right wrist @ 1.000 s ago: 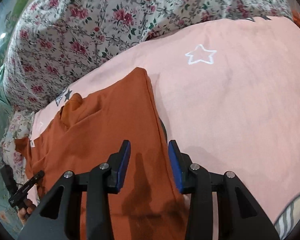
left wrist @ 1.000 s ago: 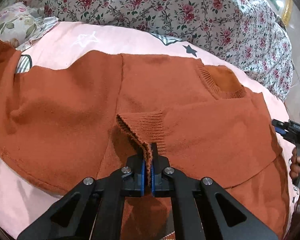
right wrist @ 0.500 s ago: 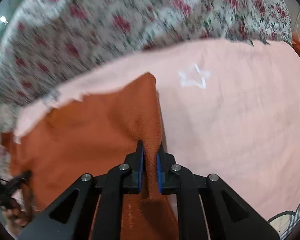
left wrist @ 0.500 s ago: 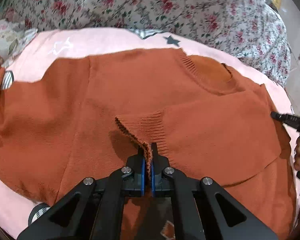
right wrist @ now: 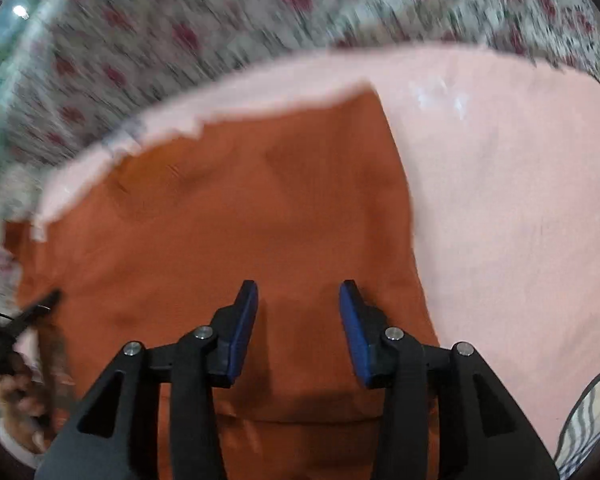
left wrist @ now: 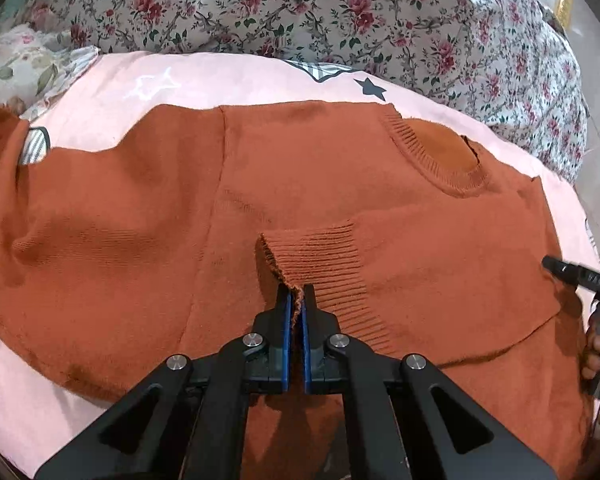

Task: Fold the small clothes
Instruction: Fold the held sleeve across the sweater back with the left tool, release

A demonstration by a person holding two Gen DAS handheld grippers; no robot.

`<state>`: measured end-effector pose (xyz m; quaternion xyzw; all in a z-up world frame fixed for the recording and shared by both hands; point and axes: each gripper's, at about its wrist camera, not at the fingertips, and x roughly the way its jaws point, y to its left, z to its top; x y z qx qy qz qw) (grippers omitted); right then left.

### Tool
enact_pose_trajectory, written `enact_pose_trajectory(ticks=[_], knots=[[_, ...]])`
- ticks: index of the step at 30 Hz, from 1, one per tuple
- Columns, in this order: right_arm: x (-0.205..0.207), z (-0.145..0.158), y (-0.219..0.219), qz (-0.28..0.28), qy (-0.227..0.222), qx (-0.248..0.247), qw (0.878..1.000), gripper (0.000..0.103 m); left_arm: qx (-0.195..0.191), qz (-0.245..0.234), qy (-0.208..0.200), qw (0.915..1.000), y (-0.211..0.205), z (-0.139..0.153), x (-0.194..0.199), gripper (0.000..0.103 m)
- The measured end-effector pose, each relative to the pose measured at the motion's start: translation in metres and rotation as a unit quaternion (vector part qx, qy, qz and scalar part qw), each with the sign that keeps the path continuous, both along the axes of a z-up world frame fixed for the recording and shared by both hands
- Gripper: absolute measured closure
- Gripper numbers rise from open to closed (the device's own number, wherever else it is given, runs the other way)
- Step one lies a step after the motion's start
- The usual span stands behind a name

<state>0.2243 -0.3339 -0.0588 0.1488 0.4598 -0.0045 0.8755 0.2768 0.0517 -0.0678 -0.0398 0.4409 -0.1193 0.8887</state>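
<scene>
Floral bedding (left wrist: pixel 340 12) behind, sharp in left view, blurred in right. Pink blanket (left wrist: pixel 112 92) with stars, spread beneath. Orange sweater (left wrist: pixel 120 220) flat on blanket, one sleeve folded across body; ribbed neckline (left wrist: pixel 432 160) seen only from left. Left gripper (left wrist: pixel 296 300) clenched on ribbed cuff (left wrist: pixel 320 256) of folded sleeve. Right gripper (right wrist: pixel 298 300) released, jaws apart above plain sweater cloth near its edge; also glimpsed at right margin of left view.
</scene>
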Motion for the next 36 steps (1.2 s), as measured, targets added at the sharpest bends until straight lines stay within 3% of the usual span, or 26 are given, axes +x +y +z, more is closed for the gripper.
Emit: enact_pose_trajectory(ticks=[4, 7, 9, 10, 11, 13, 16, 19, 22, 27, 28, 29, 30, 34, 36], knots=[[-0.006, 0.021, -0.001, -0.008, -0.007, 0.025, 1.0, 0.059, -0.011, 0.013, -0.013, 0.9998, 0.019, 0.014, -0.014, 0.097], [-0.018, 0.035, 0.011, 0.01, -0.03, 0.042, 0.999, 0.058, -0.02, 0.047, -0.026, 0.9983, 0.054, 0.025, -0.03, 0.088], [-0.027, 0.038, 0.025, 0.024, -0.038, 0.046, 0.998, 0.056, -0.027, 0.077, -0.029, 0.9962, 0.082, 0.03, -0.036, 0.079], [-0.033, 0.04, 0.032, 0.034, -0.042, 0.053, 0.997, 0.055, -0.031, 0.097, -0.031, 0.9944, 0.1, 0.032, -0.039, 0.068], [-0.039, 0.04, 0.038, 0.044, -0.043, 0.06, 0.996, 0.055, -0.031, 0.116, -0.032, 0.9922, 0.115, 0.033, -0.039, 0.057], [-0.043, 0.04, 0.052, 0.058, -0.044, 0.07, 0.995, 0.054, -0.03, 0.163, -0.031, 0.9856, 0.154, 0.033, -0.039, 0.049], [-0.047, 0.035, 0.07, 0.076, -0.04, 0.079, 0.993, 0.054, -0.049, 0.222, -0.022, 0.9737, 0.209, 0.028, -0.026, 0.04], [-0.049, 0.03, 0.088, 0.092, -0.032, 0.087, 0.991, 0.054, -0.069, 0.269, -0.006, 0.9608, 0.254, 0.016, -0.002, 0.039], [-0.052, 0.029, 0.098, 0.102, -0.029, 0.093, 0.99, 0.054, -0.092, 0.304, 0.001, 0.9482, 0.293, 0.005, 0.028, 0.039], [-0.059, 0.032, 0.106, 0.11, -0.027, 0.088, 0.99, 0.054, -0.125, 0.333, -0.018, 0.9345, 0.34, 0.004, 0.074, 0.042], [-0.06, 0.033, 0.107, 0.11, -0.027, 0.086, 0.99, 0.054, -0.125, 0.336, -0.02, 0.9333, 0.346, 0.005, 0.081, 0.051], [-0.061, 0.033, 0.108, 0.111, -0.026, 0.085, 0.99, 0.054, -0.12, 0.34, -0.021, 0.9323, 0.351, 0.005, 0.089, 0.076], [-0.062, 0.034, 0.108, 0.112, -0.025, 0.084, 0.99, 0.054, -0.12, 0.338, -0.021, 0.9333, 0.356, 0.005, 0.093, 0.092], [-0.067, 0.035, 0.11, 0.113, -0.026, 0.08, 0.99, 0.054, -0.083, 0.315, -0.05, 0.9441, 0.339, 0.021, 0.088, 0.099], [-0.07, 0.036, 0.109, 0.114, -0.029, 0.081, 0.99, 0.054, -0.083, 0.289, -0.07, 0.9512, 0.323, 0.034, 0.073, 0.1]])
